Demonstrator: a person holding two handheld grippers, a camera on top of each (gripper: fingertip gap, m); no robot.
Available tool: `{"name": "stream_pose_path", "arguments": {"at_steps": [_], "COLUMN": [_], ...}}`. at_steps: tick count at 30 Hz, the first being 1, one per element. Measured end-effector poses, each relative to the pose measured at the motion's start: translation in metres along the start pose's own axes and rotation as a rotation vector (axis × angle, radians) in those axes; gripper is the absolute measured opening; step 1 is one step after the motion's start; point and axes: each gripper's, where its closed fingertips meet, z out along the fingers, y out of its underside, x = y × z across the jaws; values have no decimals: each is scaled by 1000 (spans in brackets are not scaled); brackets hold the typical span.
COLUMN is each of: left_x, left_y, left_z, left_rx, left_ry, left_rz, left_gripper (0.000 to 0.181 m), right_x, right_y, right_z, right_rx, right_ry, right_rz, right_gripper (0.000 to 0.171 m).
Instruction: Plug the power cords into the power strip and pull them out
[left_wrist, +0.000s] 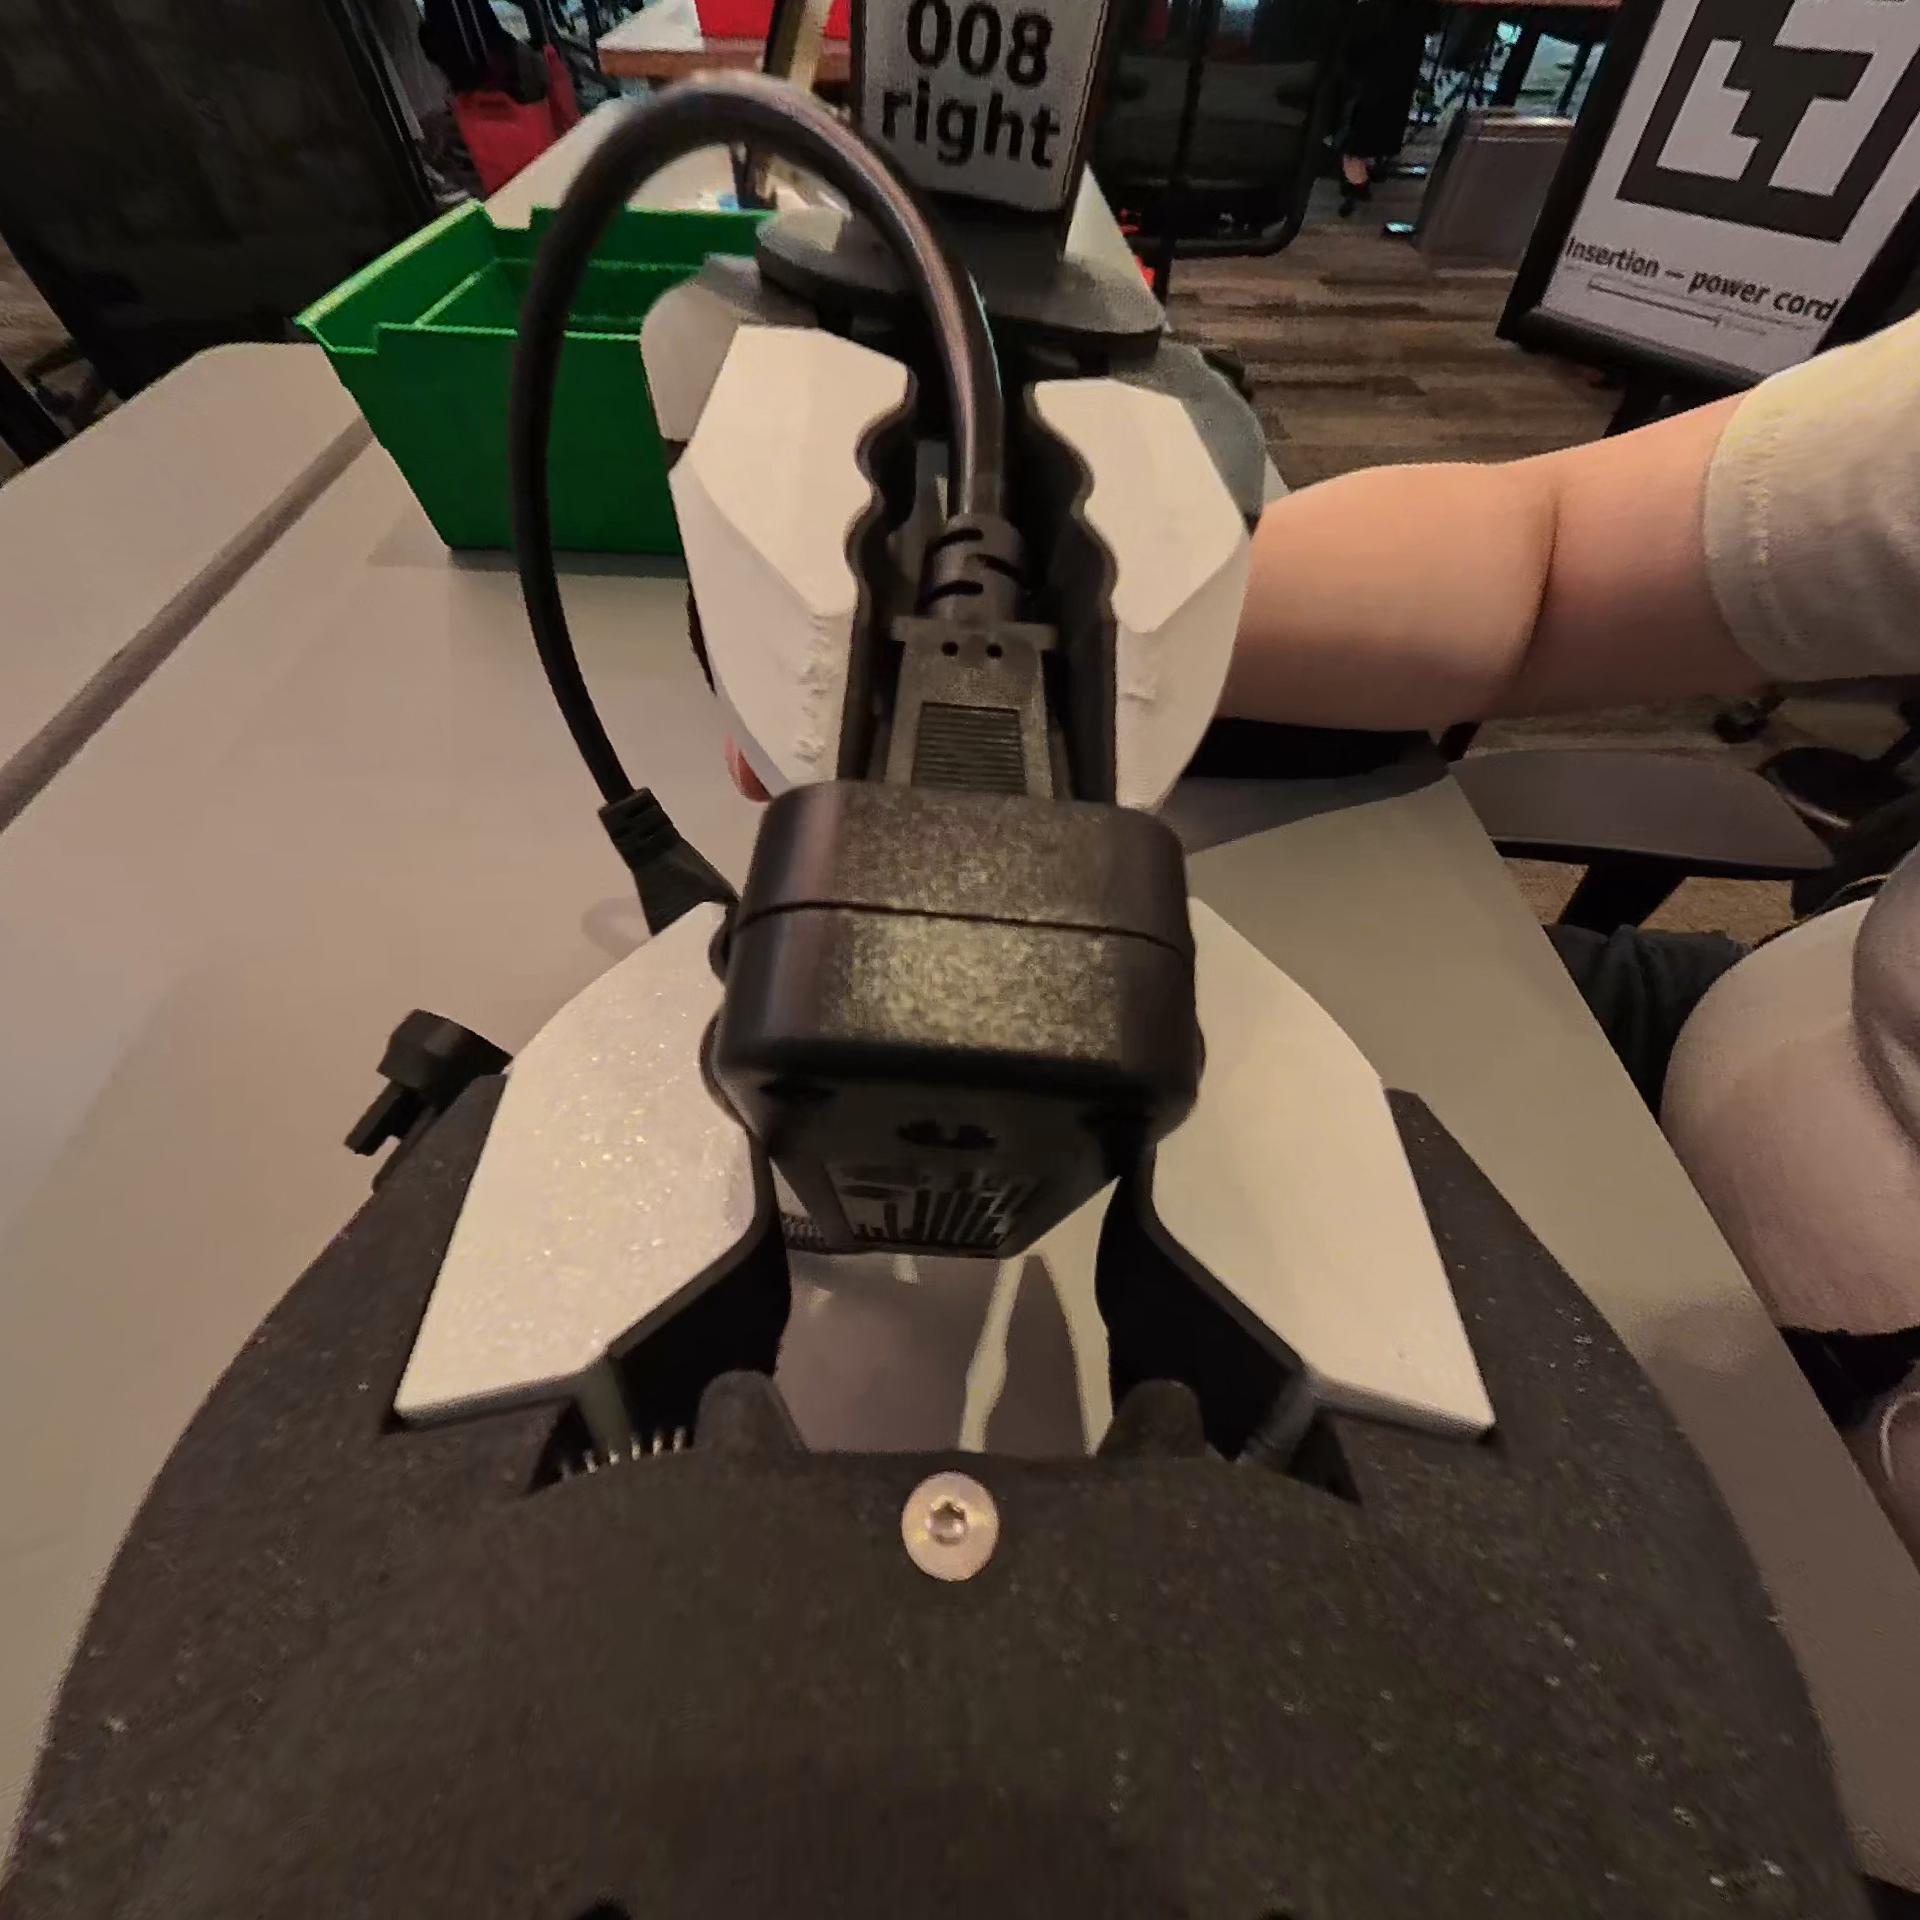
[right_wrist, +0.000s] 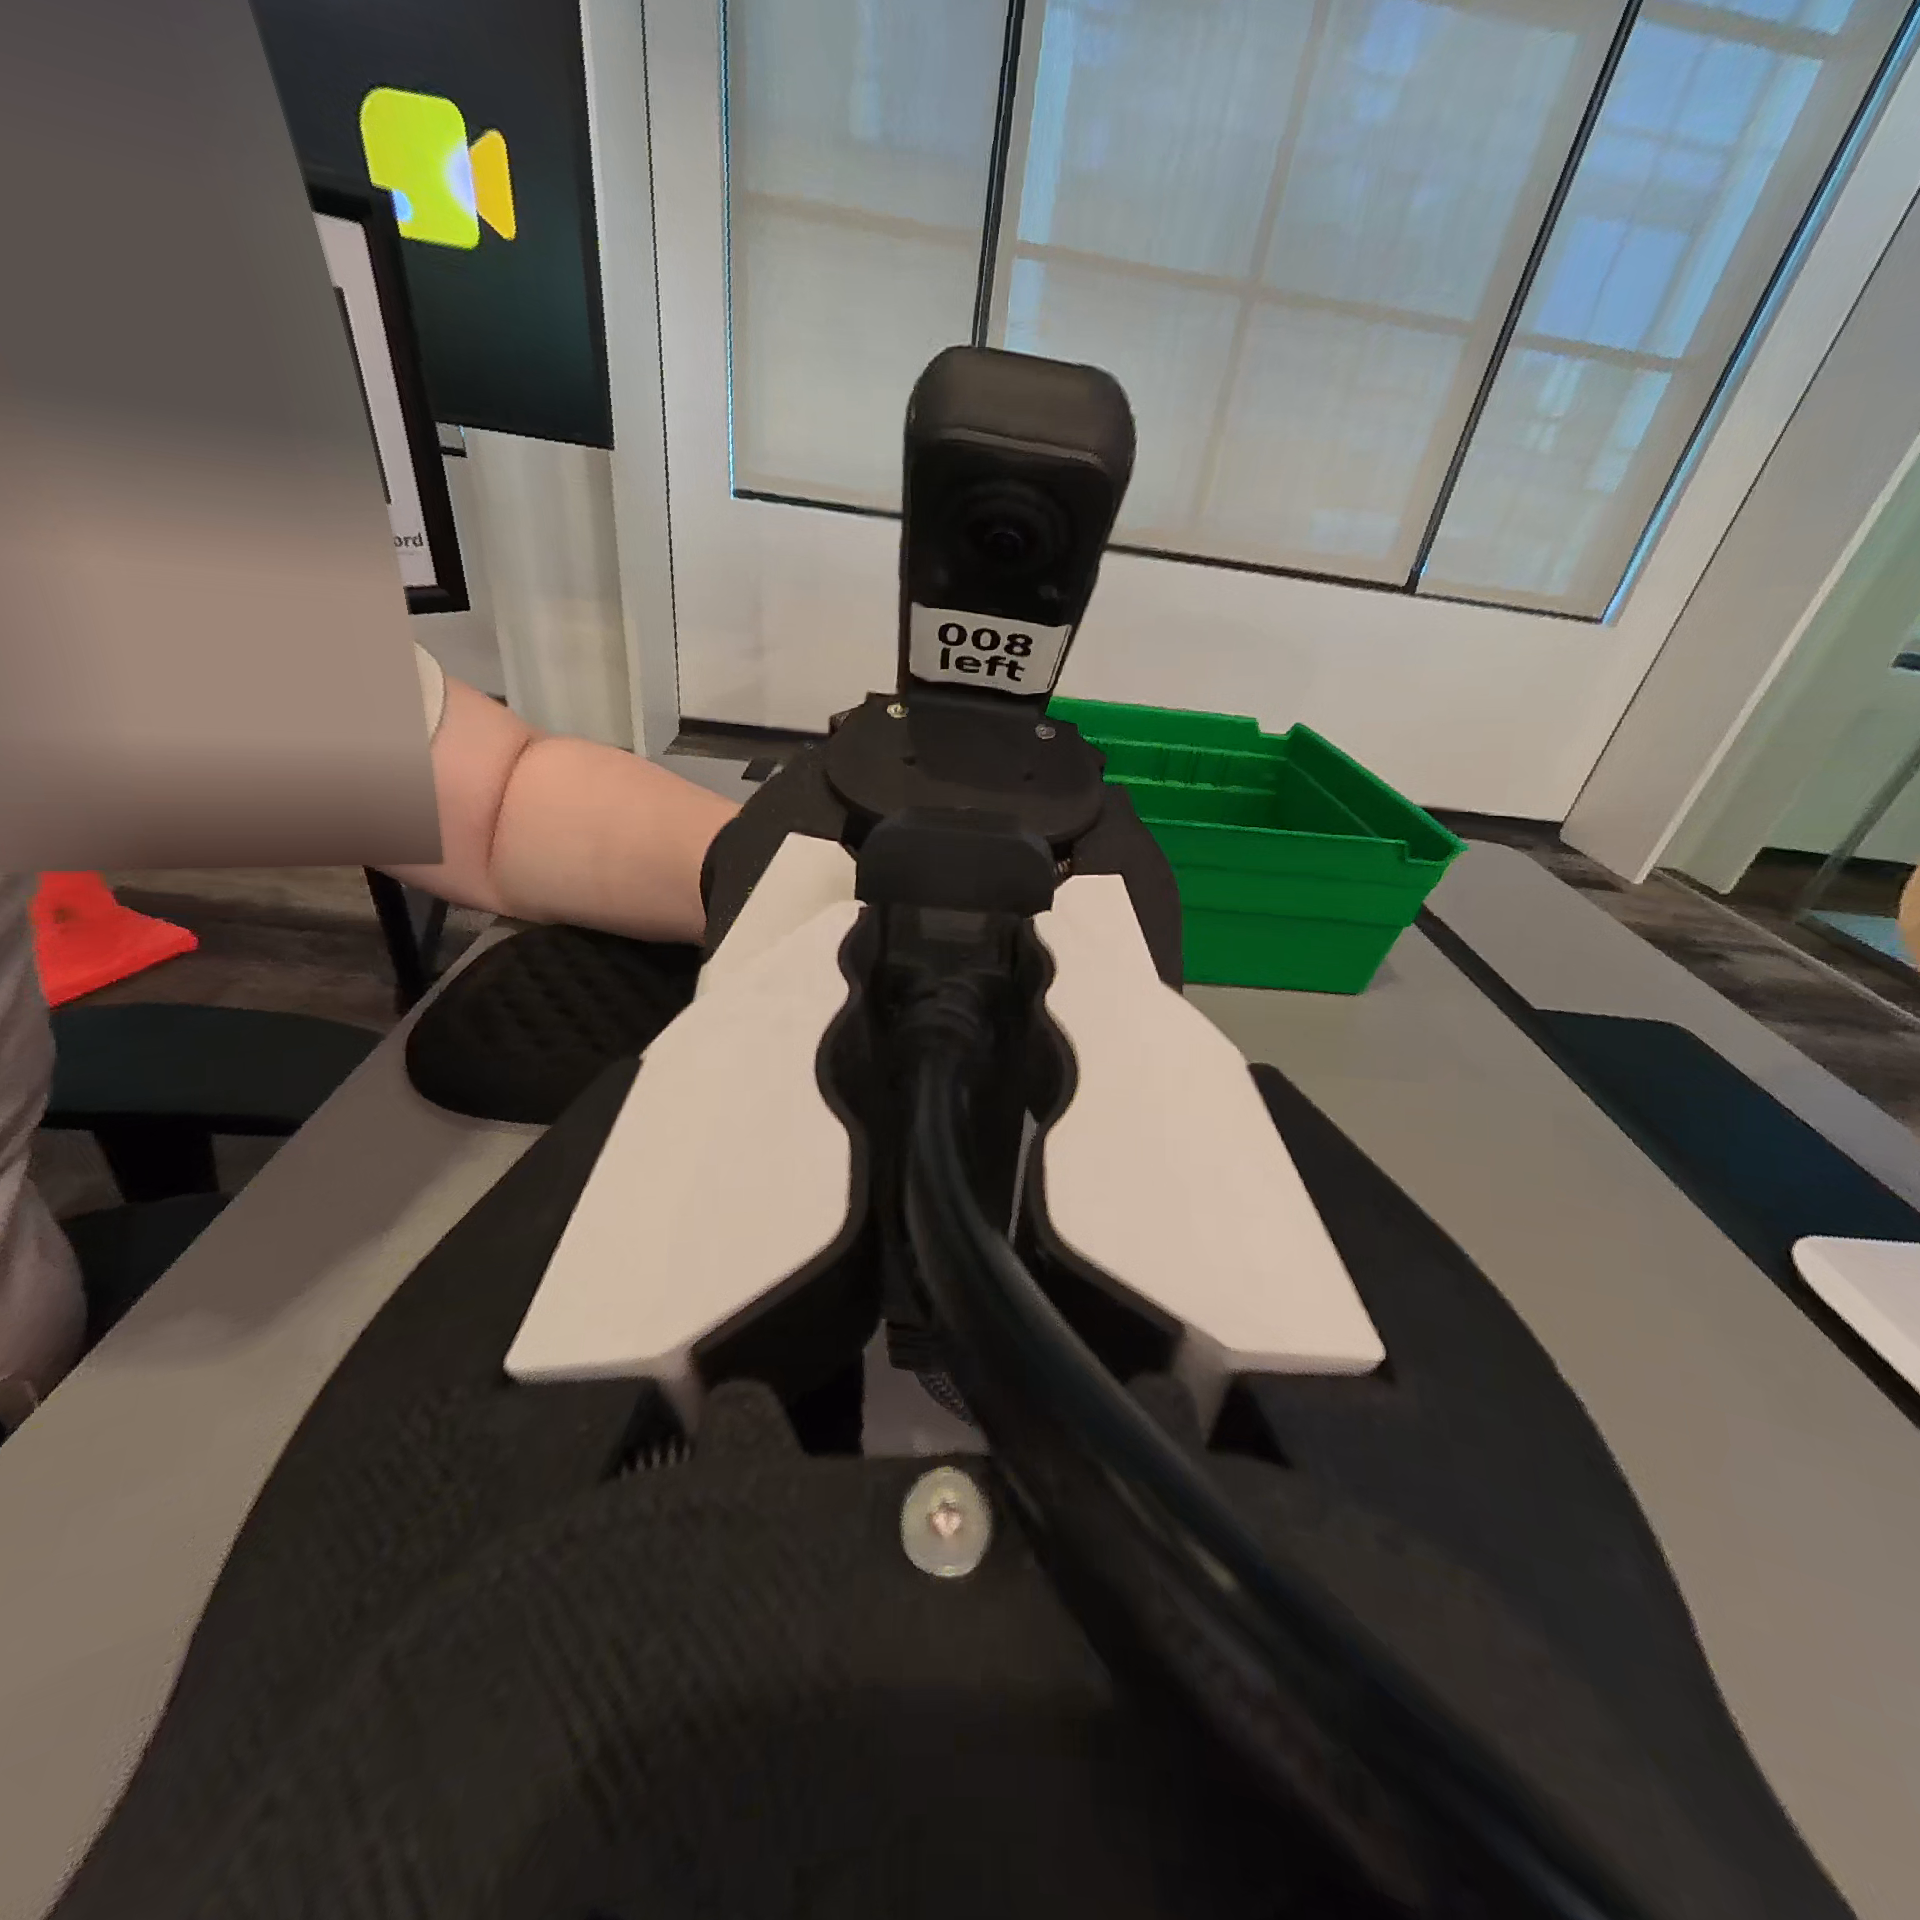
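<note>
Spanning the bottom of both views, the grey folding table (left_wrist: 260, 831) carries a green plastic bin (left_wrist: 478, 374) at its far end, well apart from the work. Held above the table, the left gripper (left_wrist: 951, 1091) with its white-faced fingers pinches a chunky black power-strip block (left_wrist: 956, 966), while the right gripper (right_wrist: 951, 1049) faces it head-on, its wavy-edged fingers clamped on the ribbed black plug (left_wrist: 971, 717) of a black power cord (left_wrist: 582, 436). In the left wrist view the plug body meets the block's far face, so it looks seated or nearly so; the blades are hidden. The cord arches up and loops down to a second black connector (left_wrist: 655, 862) beside the block. My judgement: pulling off-axis could bend the blades or twist the block out of the left fingers, and the stiff loop may snag on either gripper. A small black part (left_wrist: 416, 1081) lies on the table, left.
</note>
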Motion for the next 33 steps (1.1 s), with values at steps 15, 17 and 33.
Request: {"name": "stream_pose_path", "arguments": {"at_steps": [15, 17, 33], "left_x": [-7, -7, -1], "left_y": [-3, -2, -25], "left_z": [-6, -7, -17], "left_rx": [68, 59, 147], "left_ry": [-44, -49, 31], "left_rz": [-3, 0, -77], "left_gripper": [52, 52, 74], "right_x": [7, 6, 9], "right_y": [3, 5, 3], "right_z": [-11, -12, -10], "right_rx": [67, 68, 11], "right_ry": [0, -6, 82], "right_rz": [-8, -9, -133], "right_gripper": [25, 26, 25]}}
